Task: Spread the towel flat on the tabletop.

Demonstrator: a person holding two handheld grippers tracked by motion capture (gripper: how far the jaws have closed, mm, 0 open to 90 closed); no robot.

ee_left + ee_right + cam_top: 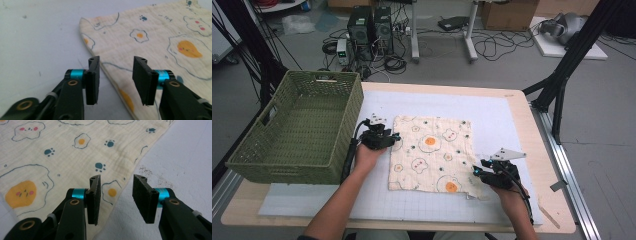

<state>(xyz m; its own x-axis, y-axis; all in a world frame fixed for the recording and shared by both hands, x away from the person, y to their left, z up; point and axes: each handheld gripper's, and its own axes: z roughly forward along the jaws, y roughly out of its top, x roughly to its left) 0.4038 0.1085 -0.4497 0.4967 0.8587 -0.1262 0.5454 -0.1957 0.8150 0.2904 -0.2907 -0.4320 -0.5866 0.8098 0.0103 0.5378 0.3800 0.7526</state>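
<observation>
A cream cloth (432, 152) printed with fried eggs and paw marks lies flat on the white gridded mat (497, 112). My left gripper (395, 137) sits at the cloth's left edge near its far corner. In the left gripper view its jaws (116, 60) stand open just above that edge of the cloth (155, 37), with nothing pinched. My right gripper (475, 170) is at the cloth's right edge near the front corner. The right gripper view has its jaws (116, 178) open over the border of the cloth (62, 157), holding nothing.
A green woven basket (287, 167) stands on the table's left side, close to my left hand. The wooden table edge (542, 150) runs along the right. Behind the table are cables, computer towers and black stand legs on the floor.
</observation>
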